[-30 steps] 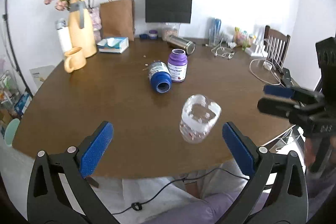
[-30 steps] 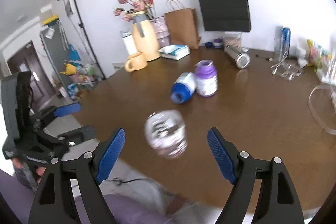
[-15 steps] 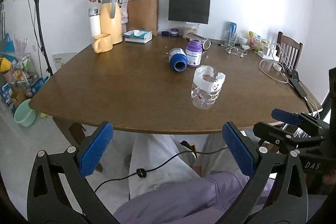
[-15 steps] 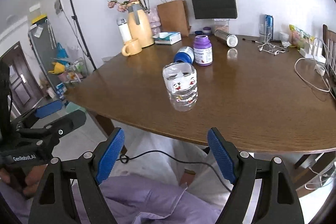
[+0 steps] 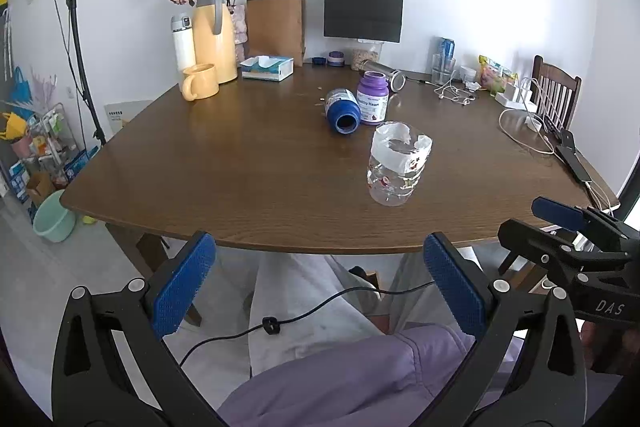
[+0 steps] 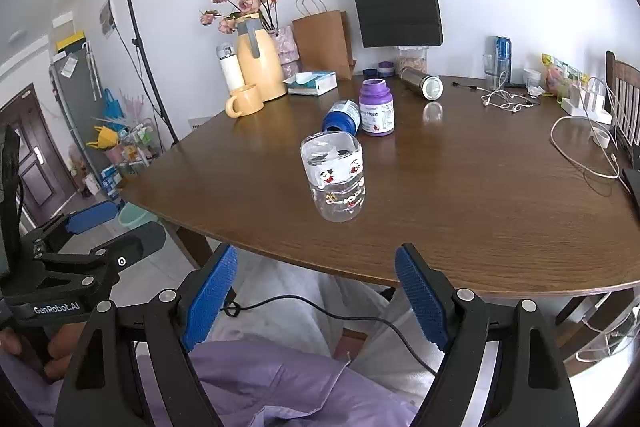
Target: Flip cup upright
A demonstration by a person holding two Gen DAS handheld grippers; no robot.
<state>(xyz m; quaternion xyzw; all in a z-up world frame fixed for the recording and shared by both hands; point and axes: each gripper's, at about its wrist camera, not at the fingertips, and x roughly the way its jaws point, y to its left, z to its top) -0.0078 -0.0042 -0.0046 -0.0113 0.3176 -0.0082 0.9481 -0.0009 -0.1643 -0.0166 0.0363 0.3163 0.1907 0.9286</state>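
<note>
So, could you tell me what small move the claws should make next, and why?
Probably none beyond resting clear of the table: the cup stands upright on the table, open end up, apart from the jars behind it. Both the left claw and the right claw are open, empty and off the table edge, so the flip looks done.

Black hand-held gripper [image 5: 320,287], blue ribbed pads [image 5: 182,285], silver screws.
</note>
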